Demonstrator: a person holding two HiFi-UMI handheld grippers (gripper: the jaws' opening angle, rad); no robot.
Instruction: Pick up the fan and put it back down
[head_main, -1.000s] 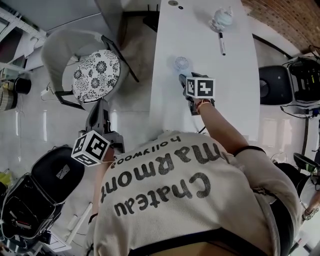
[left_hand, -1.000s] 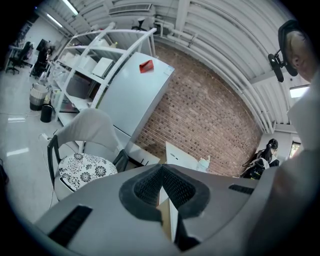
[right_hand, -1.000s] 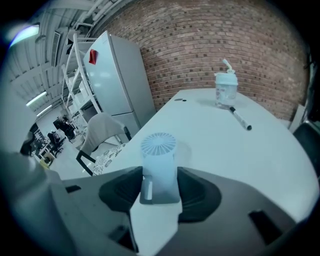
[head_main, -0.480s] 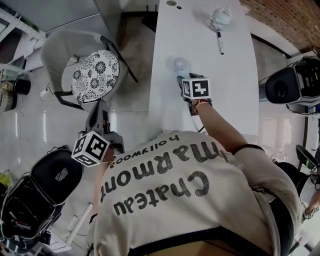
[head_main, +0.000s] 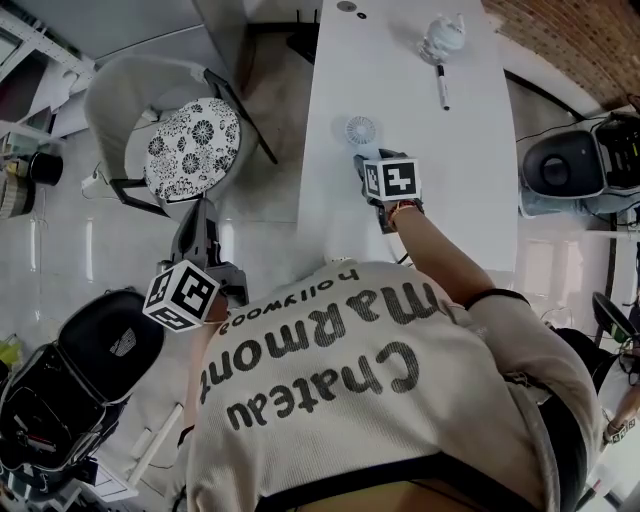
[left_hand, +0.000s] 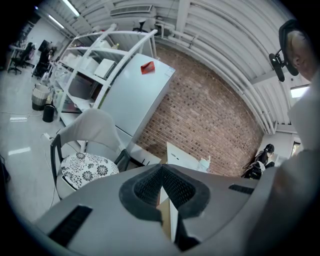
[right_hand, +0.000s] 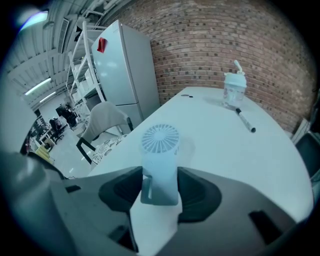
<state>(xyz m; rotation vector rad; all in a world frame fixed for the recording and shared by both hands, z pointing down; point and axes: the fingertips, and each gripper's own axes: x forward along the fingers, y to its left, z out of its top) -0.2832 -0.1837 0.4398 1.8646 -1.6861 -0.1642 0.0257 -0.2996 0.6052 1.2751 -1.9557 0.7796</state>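
White round-grilled fan (right_hand: 160, 140), handle between textured jaws of right gripper (right_hand: 159, 192)

The right gripper (head_main: 365, 156), clamped on the fan (head_main: 360, 130), rolls slightly and edges a touch leftward, while the black chair (head_main: 560, 165) off to its right swivels round.

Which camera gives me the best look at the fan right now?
The right gripper view: the fan sits centre, grille up, handle clamped by the right gripper. The head view shows only its small round grille beyond the marker cube. The left gripper view misses it.
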